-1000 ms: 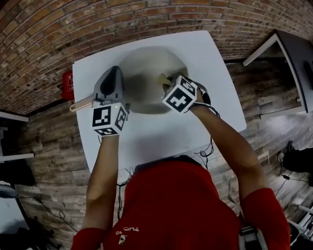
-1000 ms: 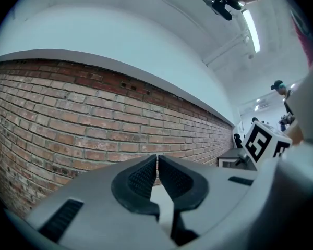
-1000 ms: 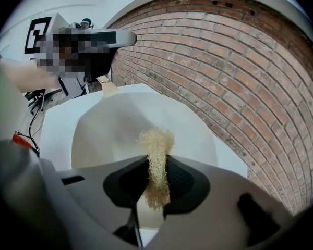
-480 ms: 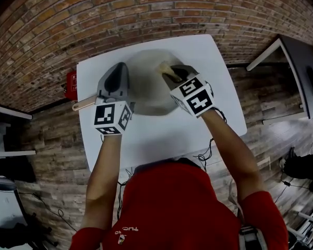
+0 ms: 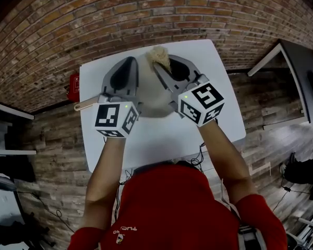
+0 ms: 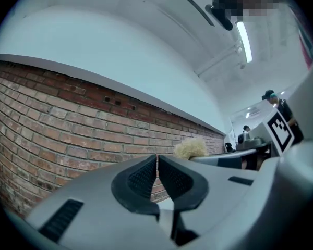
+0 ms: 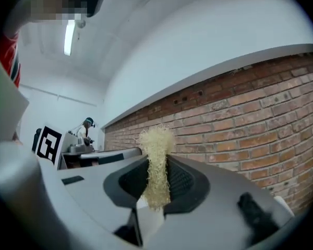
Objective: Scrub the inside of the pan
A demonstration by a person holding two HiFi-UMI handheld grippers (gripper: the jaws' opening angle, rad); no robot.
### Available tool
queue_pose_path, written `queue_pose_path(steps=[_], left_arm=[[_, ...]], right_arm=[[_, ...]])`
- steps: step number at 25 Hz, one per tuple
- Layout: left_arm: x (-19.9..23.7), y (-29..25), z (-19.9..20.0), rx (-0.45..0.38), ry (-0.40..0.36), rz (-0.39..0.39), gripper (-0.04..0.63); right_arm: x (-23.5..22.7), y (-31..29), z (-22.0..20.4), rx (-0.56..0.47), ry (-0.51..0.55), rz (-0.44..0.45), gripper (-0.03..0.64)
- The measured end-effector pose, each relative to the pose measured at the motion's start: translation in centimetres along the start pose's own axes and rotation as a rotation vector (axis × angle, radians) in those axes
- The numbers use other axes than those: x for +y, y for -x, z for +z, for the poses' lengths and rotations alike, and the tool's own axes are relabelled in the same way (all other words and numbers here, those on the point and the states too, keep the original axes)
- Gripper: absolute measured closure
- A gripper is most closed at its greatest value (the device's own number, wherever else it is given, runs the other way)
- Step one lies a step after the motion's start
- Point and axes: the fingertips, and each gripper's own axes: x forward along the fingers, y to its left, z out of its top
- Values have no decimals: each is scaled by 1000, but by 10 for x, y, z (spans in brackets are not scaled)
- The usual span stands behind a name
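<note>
Firmly pinching the scrubber (image 7: 155,158) in the right gripper (image 7: 156,177): pads pressed into the pale fibres from both sides, tuft standing up past the tips. Pressing pad to pad on the left gripper (image 6: 157,173), with nothing between but a hairline seam. Pointing both out toward the brick wall (image 5: 94,25) rather than down, raised off the work.

Below them, covering most of the pan (image 5: 152,90) in the head view. Showing only a strip of its pale inside between the two gripper bodies, plus the wooden handle (image 5: 82,105) poking out toward the left edge of the white table (image 5: 219,92). Sitting toward the far edge of that table, on the wall side.

Reads as a gap in the scrubbing step: tool in grip, not touching the pan, handle unheld. State of the inside, clean or not: too hidden to judge.

Next, probably: tip the right gripper down, set the tuft on the pan floor and rub across it. Better to open the left jaws and take the handle first, to guard against sliding on the smooth tabletop.
</note>
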Motion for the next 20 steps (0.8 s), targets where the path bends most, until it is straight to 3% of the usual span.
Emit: queue_pose_path(steps=[5, 20], left_arm=[[-16, 6, 4, -5, 2, -17, 572], [-18, 13, -5, 10, 0, -8, 572]], right_arm=[[10, 11, 9, -75, -42, 10, 531], [19, 15, 0, -75, -47, 4, 531]])
